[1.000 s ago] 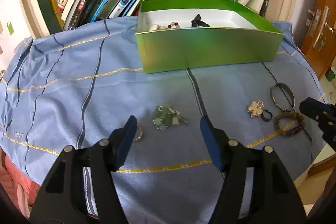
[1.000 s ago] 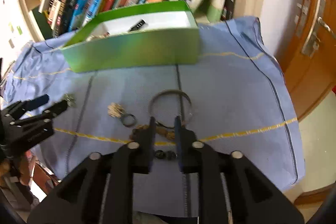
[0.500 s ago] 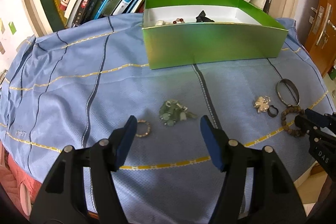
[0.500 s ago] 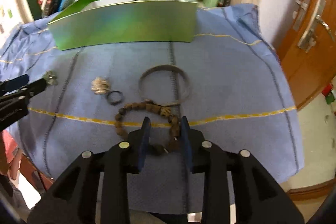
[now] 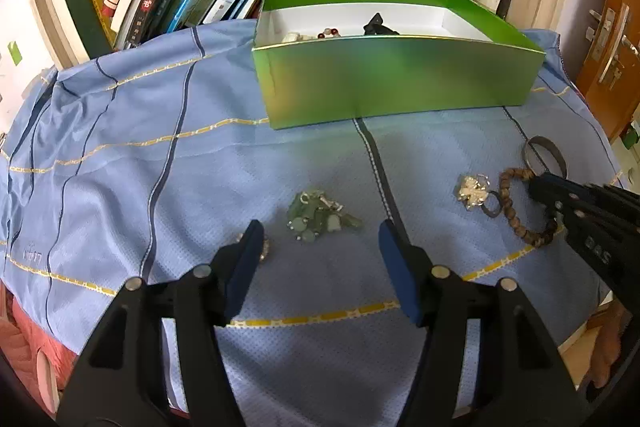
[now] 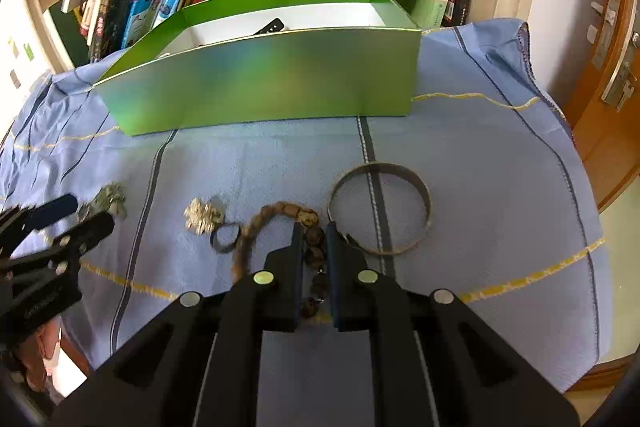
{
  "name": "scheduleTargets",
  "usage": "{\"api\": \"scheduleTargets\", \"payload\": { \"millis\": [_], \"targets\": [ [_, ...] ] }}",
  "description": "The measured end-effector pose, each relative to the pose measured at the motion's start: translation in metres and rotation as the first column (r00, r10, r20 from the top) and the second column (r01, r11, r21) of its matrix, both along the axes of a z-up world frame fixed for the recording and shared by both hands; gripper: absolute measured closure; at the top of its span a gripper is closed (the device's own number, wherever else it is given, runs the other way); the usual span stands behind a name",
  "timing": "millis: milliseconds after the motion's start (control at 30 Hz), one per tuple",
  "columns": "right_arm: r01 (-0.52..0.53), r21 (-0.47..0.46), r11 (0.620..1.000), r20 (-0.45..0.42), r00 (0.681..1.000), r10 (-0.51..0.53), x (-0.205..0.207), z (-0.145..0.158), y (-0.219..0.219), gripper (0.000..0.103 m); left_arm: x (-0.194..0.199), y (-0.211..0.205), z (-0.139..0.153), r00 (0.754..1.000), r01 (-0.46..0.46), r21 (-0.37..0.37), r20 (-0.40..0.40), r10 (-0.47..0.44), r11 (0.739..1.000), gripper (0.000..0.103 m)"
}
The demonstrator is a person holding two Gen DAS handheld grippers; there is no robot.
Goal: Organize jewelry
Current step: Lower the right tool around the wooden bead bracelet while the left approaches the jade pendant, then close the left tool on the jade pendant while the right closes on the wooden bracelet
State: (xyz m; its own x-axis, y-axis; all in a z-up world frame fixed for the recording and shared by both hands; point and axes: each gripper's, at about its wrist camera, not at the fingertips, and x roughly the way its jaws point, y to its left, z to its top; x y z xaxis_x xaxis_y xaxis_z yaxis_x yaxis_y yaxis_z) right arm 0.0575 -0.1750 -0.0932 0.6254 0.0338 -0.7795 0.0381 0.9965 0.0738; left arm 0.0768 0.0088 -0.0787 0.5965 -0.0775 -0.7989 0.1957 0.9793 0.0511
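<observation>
wooden bead bracelet [image 6: 256,227] clamped in right gripper [image 6: 311,229]; lift straight, clear metal bangle [image 6: 380,207], carry to green box [image 6: 256,87]. left gripper [image 5: 320,247] spread wide, idle.

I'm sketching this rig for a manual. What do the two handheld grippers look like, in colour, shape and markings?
Both are matte black plastic with triangular cut-outs in the arms and round silver pivot pins. The left gripper has blue pads on its fingers. The right gripper has blue pads too, and white lettering on its side, too blurred to read. No cables or sleeves show.
</observation>
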Motion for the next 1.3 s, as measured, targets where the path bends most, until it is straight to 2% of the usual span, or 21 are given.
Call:
{"api": "scheduleTargets", "payload": {
  "millis": [100, 167, 233, 367, 467, 667, 1033, 1300],
  "targets": [
    [-0.015, -0.026, 1.0, -0.004, 1.0, 0.015, -0.013, 0.005, -0.001, 0.088, 0.003, 0.002, 0.0, 1.0, -0.006, -0.004, 0.0, 0.006, 1.0, 0.043],
    [-0.015, -0.034, 0.999, 0.003, 1.0, 0.015, -0.019, 0.008, -0.002, 0.067, 0.005, 0.002, -0.001, 1.0, -0.009, -0.006, -0.002, 0.009, 1.0, 0.043],
    [-0.007, -0.031, 0.999, 0.012, 1.0, 0.007, -0.021, 0.009, -0.003, 0.061, 0.006, 0.003, -0.002, 1.0, -0.01, -0.008, -0.006, 0.01, 1.0, 0.043],
    [0.007, -0.052, 0.999, 0.002, 1.0, -0.007, -0.016, 0.006, -0.001, 0.061, 0.008, 0.003, -0.006, 1.0, -0.013, -0.009, -0.016, 0.013, 1.0, 0.045],
    [-0.009, -0.058, 0.998, -0.002, 1.0, 0.009, -0.016, 0.003, 0.003, 0.061, 0.012, 0.005, -0.01, 0.999, -0.021, -0.023, -0.035, 0.021, 1.0, 0.06],
    [-0.01, -0.046, 0.999, -0.021, 1.0, 0.009, -0.012, -0.004, 0.004, 0.061, 0.014, 0.003, -0.013, 0.999, -0.012, -0.032, -0.033, 0.011, 0.999, 0.079],
    [0.008, -0.053, 0.999, -0.021, 1.0, -0.009, -0.01, -0.007, 0.007, 0.063, -0.002, -0.009, -0.006, 0.998, 0.044, -0.023, -0.031, -0.045, 0.999, 0.079],
    [0.037, -0.045, 0.998, -0.019, 0.999, -0.038, -0.008, -0.007, 0.003, 0.063, 0.004, -0.005, -0.009, 0.999, 0.012, -0.036, -0.038, -0.013, 0.999, 0.067]
  ]
}}
